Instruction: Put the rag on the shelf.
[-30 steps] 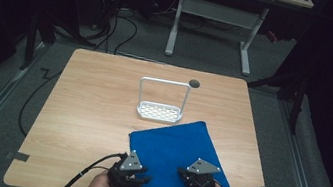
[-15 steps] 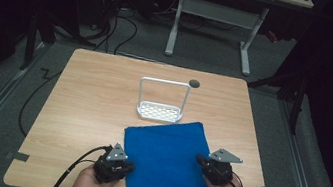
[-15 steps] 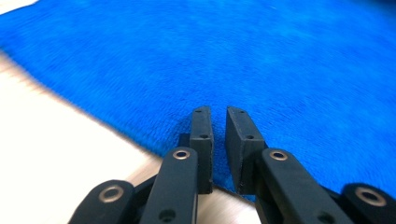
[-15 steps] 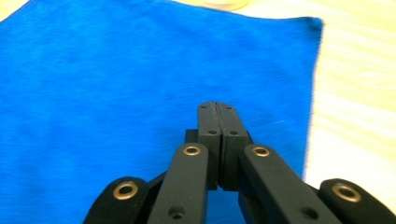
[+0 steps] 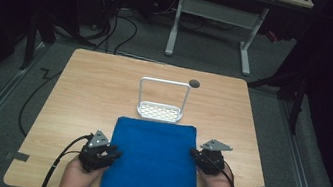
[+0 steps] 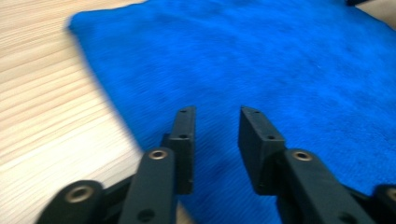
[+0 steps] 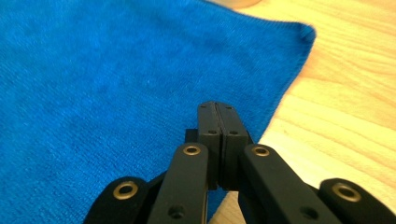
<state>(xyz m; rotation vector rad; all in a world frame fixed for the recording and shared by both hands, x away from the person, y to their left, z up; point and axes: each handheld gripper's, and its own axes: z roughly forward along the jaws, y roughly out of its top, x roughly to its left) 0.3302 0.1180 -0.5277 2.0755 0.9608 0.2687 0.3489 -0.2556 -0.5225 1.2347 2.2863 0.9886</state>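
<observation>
A blue cloth [image 5: 151,162] lies flat and square on the near middle of the wooden table [image 5: 94,92]. My left gripper [image 5: 114,155] rests at the cloth's left edge, held by a hand. In the left gripper view it [image 6: 215,116] is open, with only the cloth [image 6: 261,56] showing through the gap. My right gripper [image 5: 194,153] sits at the cloth's right edge. In the right gripper view it [image 7: 217,106] is shut, pads flush, just over the cloth's [image 7: 116,70] right border. No fold of cloth shows between them.
A small white wire rack [image 5: 162,104] with a perforated base stands just beyond the cloth's far edge. A round cable hole [image 5: 194,83] is near the table's far edge. Bare wood lies to the left and right of the cloth. A desk frame [image 5: 244,35] stands on the floor beyond.
Both grippers have moved apart, from the cloth's near middle to its left and right edges. The cloth, skewed before, now lies squared and flat.
</observation>
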